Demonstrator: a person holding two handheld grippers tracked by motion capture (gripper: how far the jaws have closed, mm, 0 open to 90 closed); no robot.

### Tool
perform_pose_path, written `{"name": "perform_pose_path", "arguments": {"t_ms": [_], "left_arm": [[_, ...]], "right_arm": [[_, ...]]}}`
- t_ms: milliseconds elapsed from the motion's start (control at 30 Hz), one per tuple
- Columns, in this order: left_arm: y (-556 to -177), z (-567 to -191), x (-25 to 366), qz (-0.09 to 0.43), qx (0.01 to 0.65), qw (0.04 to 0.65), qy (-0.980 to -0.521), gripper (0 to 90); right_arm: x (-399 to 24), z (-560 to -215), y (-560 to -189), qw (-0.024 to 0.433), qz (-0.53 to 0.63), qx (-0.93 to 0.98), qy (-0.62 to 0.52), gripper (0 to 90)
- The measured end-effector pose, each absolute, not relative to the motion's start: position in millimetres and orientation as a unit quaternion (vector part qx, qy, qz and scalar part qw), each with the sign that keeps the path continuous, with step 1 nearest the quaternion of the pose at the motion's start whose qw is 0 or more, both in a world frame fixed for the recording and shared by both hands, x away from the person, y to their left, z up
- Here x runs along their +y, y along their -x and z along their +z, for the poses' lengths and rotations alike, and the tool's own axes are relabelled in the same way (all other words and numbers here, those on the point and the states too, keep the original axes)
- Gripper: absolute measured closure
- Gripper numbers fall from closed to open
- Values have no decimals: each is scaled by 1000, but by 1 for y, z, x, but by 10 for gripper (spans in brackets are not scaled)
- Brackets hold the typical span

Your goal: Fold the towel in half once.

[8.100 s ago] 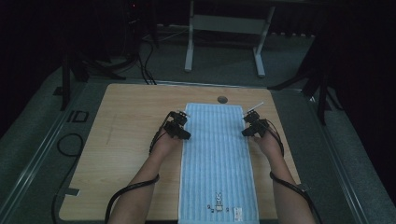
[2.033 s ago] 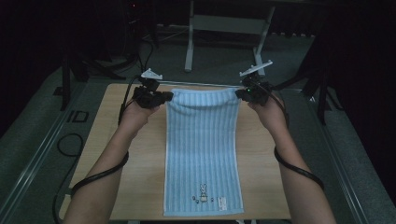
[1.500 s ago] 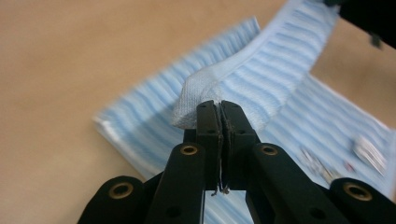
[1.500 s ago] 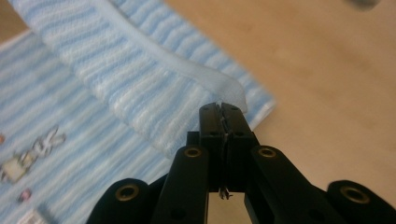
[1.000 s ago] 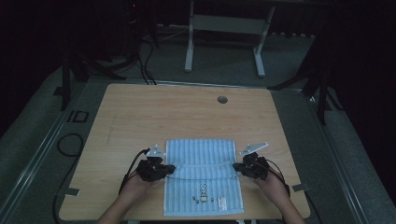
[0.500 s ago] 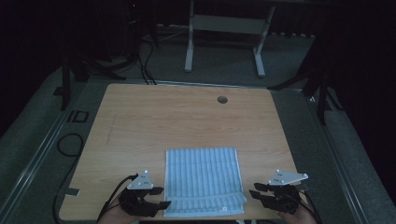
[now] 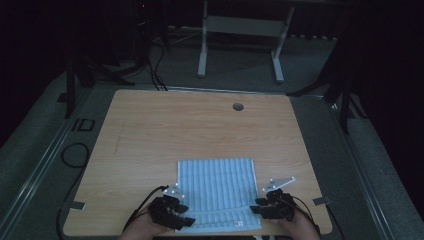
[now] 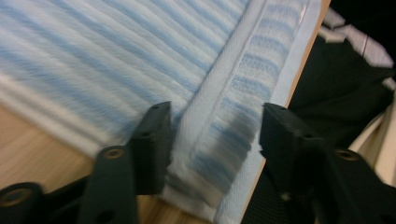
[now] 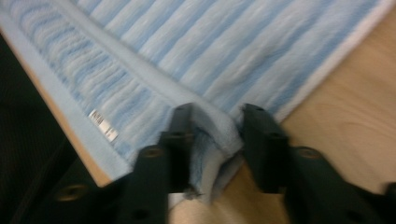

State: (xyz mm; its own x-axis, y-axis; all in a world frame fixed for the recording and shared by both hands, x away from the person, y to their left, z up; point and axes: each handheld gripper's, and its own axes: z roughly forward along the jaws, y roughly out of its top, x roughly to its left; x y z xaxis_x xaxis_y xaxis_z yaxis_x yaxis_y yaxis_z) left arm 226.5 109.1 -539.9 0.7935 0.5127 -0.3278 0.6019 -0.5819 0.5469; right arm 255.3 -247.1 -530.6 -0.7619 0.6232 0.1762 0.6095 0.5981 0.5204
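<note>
- Lying folded at the near edge of the worktop (image 7: 150,130), the towel (image 7: 217,185) now takes up about half the length it had when it was spread out; the far end has been brought back over the near one.
- A second ago both grippers pinched the towel's doubled edge; now they sit lower, at its near corners, and their jaws have just been opening and easing back a little.
- Left gripper (image 7: 184,220): fingers (image 8: 156,140) stand part open at the towel's near left corner, with the thick folded hem between them; the left finger is against the cloth, the right one clear of it.
- Right gripper (image 7: 254,209): fingers (image 9: 180,140) stand narrowly apart around the bunched near right corner; whether they press on it I cannot tell.
- A small white label (image 9: 103,125) lies on the towel's lower layer near that corner.
- Worktop is pale wood with a round grommet hole (image 7: 238,106) near its far edge, well apart from the towel.
- Beyond it the room is dark: grey floor, a white frame (image 7: 240,45), cables (image 7: 155,70).
</note>
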Motion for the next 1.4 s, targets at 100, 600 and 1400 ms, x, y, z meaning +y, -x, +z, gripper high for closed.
{"name": "perform_pose_path", "arguments": {"t_ms": [100,600,1400], "left_arm": [[-227,-537,110,-64,310,338,-886,785],[-203,-493,146,-59,265,380,-884,588],[-263,-538,120,-4,320,316,-893,485]], "right_arm": [[-244,-525,-250,18,288,899,-329,815],[-242,-470,-188,27,355,898,-258,664],[-219,-526,-279,92,266,908,-309,592]]}}
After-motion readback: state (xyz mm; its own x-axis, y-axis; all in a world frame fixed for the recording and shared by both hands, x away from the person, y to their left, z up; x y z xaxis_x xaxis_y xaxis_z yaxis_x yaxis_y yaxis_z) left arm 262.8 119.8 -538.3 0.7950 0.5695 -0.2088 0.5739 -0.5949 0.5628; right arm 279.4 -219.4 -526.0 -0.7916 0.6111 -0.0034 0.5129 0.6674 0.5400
